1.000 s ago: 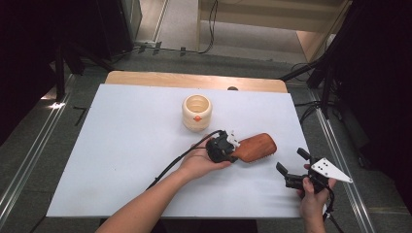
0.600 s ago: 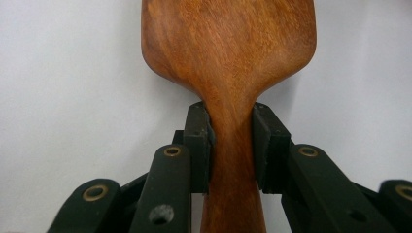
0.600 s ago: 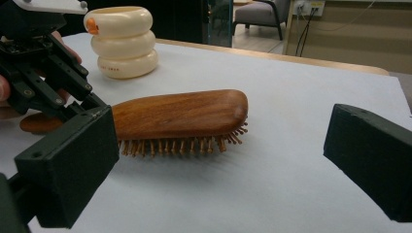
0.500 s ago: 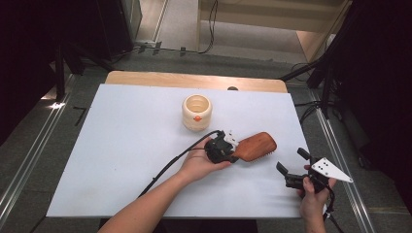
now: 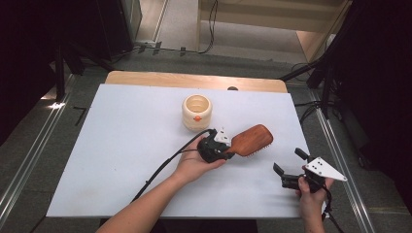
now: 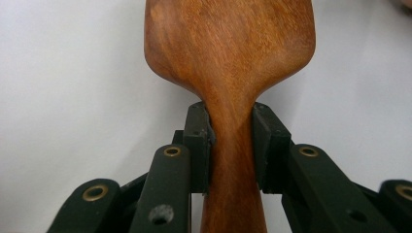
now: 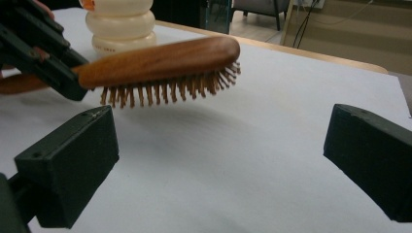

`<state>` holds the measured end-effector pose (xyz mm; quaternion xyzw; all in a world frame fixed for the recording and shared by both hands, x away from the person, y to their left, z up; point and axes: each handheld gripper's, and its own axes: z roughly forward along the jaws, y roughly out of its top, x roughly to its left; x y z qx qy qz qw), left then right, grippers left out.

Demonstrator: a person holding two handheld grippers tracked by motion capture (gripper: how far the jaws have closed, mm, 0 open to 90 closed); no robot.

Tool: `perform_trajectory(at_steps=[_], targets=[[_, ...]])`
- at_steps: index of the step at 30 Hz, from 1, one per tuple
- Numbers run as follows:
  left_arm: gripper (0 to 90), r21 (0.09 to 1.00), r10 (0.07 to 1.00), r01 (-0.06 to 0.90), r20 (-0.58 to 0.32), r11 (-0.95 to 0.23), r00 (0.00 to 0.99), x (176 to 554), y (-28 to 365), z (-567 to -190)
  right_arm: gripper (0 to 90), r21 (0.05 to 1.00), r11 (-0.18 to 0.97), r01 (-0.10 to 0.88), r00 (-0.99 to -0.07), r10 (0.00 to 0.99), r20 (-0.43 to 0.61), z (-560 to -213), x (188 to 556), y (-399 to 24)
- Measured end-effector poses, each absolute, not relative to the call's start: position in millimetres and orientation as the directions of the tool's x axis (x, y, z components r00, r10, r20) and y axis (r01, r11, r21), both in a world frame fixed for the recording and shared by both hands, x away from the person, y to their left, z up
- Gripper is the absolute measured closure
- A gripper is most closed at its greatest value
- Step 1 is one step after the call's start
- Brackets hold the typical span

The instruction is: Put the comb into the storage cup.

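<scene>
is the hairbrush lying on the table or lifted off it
Lifted: the hairbrush hangs bristles down above the table, shadow beneath, handle clamped in the left gripper.

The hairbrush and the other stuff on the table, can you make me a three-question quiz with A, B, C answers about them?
1. Where is the cream cup standing?
A. beyond the hairbrush
B. on the floor
C. inside the right gripper

2. What colour is the hairbrush?
A. blue
B. reddish brown wood
C. green

3. What is the left gripper doing?
A. hanging open over nothing
B. lying flat on the table
C. clamping the hairbrush's handle

Answers:
1 A, the high view shows the cup farther up the white table than the brush.
2 B, its wooden back and bristles show in the right gripper view.
3 C, both jaw pads press the narrow handle in the left gripper view.
</scene>
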<state>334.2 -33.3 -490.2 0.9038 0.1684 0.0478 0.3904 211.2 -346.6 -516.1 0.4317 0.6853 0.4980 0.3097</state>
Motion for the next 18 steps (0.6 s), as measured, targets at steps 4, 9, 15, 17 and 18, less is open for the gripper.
perform_trajectory(at_steps=[4,9,15,17,18], targets=[[72.3,0.749,0.36,0.26,-0.031,-0.609,0.932,332.0,-24.2,-484.5,0.0,0.945,0.141,0.296,-0.424,0.906,-0.002,-514.8,211.4,-345.5],[72.3,0.769,0.372,0.244,-0.008,-0.591,0.928,329.0,-14.5,-479.2,0.0,0.948,0.104,0.302,-0.416,0.909,0.033,-512.0,212.5,-346.6],[72.3,0.79,0.393,0.237,0.004,-0.565,0.92,325.5,-4.2,-476.5,0.0,0.947,0.08,0.312,-0.421,0.905,0.062,-503.6,216.5,-334.4],[72.3,0.797,0.4,0.237,0.006,-0.556,0.916,324.1,-0.9,-476.5,0.0,0.949,0.061,0.309,-0.429,0.9,0.081,-499.0,217.4,-329.2],[72.3,0.798,0.404,0.238,0.007,-0.554,0.915,323.5,0.7,-476.2,0.0,0.949,0.058,0.31,-0.425,0.901,0.084,-497.0,218.6,-326.7]])
